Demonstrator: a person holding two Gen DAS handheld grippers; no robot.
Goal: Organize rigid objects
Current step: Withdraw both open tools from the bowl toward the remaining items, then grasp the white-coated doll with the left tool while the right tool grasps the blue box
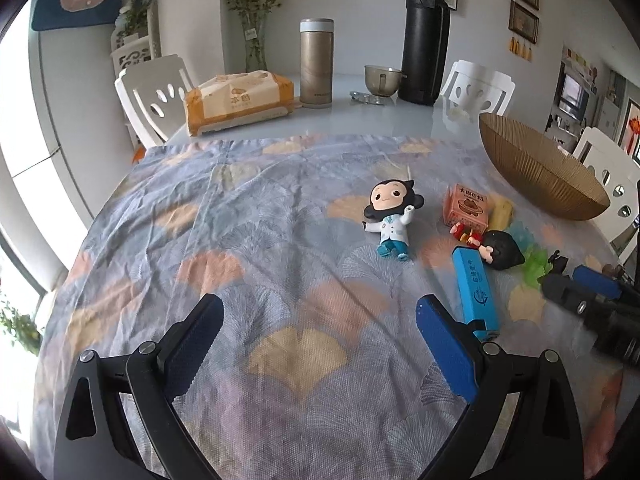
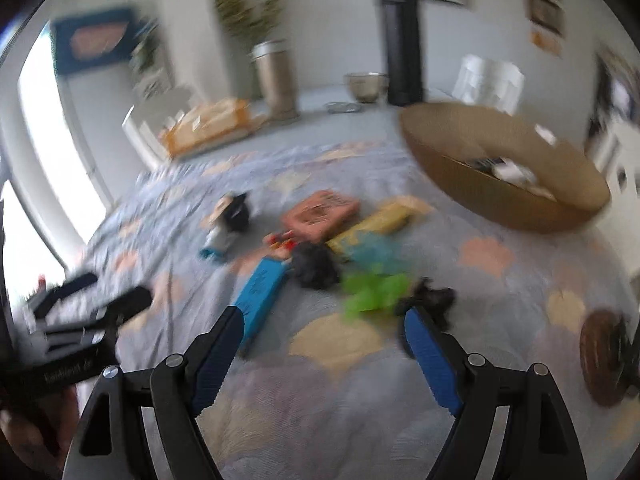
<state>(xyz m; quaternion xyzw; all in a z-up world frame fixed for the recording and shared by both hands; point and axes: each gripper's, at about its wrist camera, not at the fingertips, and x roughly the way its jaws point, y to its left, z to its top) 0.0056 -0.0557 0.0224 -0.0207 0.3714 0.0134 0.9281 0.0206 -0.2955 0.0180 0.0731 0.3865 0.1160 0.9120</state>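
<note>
On the patterned cloth lie a doll in a white coat (image 1: 390, 220), a pink box (image 1: 466, 210), a yellow piece (image 1: 502, 212), a long blue box (image 1: 476, 292), a small black-haired figure (image 1: 500, 250) and green plastic bits (image 1: 536, 266). My left gripper (image 1: 320, 308) is open over bare cloth, with the blue box just right of its right finger. The right wrist view is blurred. There my right gripper (image 2: 324, 316) is open with nothing in it. The blue box (image 2: 260, 292) touches its left fingertip in the picture and a small black item (image 2: 430, 298) lies by its right one.
A ribbed brown bowl (image 1: 540, 168) holding some items stands at the back right. A tissue pack (image 1: 240, 100), a tan flask (image 1: 316, 64), a metal cup (image 1: 382, 80) and a black flask (image 1: 426, 40) line the far table. A brown disc (image 2: 604, 360) lies far right. White chairs surround the table.
</note>
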